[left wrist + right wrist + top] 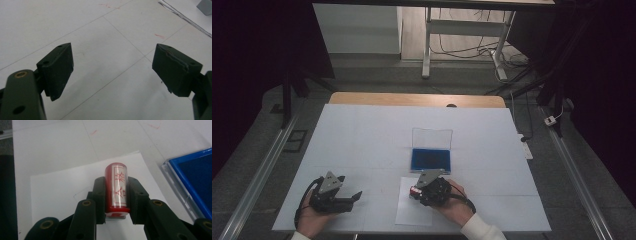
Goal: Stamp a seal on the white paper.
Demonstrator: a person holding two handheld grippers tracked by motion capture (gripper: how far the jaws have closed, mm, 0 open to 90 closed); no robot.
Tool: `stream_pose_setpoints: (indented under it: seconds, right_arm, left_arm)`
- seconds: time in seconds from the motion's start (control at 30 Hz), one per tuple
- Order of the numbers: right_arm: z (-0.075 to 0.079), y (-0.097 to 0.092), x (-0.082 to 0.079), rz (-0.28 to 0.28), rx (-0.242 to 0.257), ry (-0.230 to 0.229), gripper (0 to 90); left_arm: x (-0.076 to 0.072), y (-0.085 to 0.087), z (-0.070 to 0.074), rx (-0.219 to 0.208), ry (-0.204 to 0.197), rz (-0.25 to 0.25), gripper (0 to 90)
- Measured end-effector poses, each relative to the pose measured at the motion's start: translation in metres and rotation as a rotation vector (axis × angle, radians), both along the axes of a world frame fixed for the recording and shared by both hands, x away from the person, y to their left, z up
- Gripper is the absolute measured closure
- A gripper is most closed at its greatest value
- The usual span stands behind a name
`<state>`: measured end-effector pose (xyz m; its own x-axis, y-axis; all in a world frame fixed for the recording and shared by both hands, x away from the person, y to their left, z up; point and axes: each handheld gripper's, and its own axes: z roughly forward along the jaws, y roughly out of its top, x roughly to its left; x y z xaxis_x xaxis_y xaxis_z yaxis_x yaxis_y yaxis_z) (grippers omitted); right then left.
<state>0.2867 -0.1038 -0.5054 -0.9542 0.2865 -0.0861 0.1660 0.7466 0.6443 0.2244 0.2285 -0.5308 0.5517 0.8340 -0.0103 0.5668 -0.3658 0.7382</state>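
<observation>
Right hand-held gripper clamps red stamp, stamp face hidden; left hand-held gripper gapes empty.

Red stamp, blue ink pad, white paper.

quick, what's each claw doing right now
Left claw: open, nothing between its jaws.
Right claw: shut on the red stamp, over the white sheet of paper.
</observation>
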Motion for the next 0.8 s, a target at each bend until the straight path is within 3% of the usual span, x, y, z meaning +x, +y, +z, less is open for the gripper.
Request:
stream_pose_setpoints:
  seconds: [0.37, 0.53, 0.8]
  right_arm:
    - [0.003, -0.003, -0.001, 0.0, 0.017, -0.009, 69.4]
    - [0.007, -0.007, 0.002, -0.011, 0.065, -0.006, 69.4]
    - [0.012, -0.014, 0.004, -0.038, 0.102, -0.013, 69.4]
  left_arm:
    - [0.0, 0.002, 0.0, -0.006, 0.0, 0.003, 17.6]
    - [0.0, 0.003, 0.0, -0.005, -0.003, 0.005, 17.6]
    - [0.0, 0.002, 0.0, -0.003, -0.003, 0.003, 17.5]
